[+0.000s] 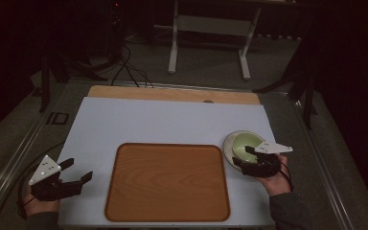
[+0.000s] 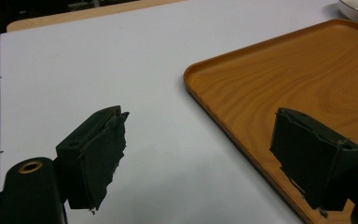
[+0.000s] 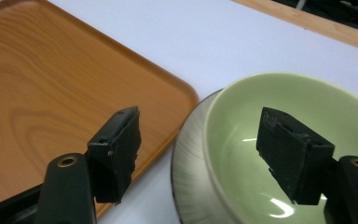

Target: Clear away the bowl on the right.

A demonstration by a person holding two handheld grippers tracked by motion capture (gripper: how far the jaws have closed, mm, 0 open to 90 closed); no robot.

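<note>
- The right gripper point(image 3: 200, 154), jaws spread wide and gripping nothing, straddles the near rim of the green bowl point(image 3: 307, 107); one jaw is inside, one outside.
- The step is likely the grasp: next, clamp the rim, then lift towards the tray point(image 3: 37, 93) beside it.
- The left gripper point(image 2: 214, 158) waits released.

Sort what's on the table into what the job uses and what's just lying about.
In use: green bowl, its rim between the open right tongs; the plate under it.
Lying about: wooden tray, bare; left tongs, open and idle; white table.
</note>
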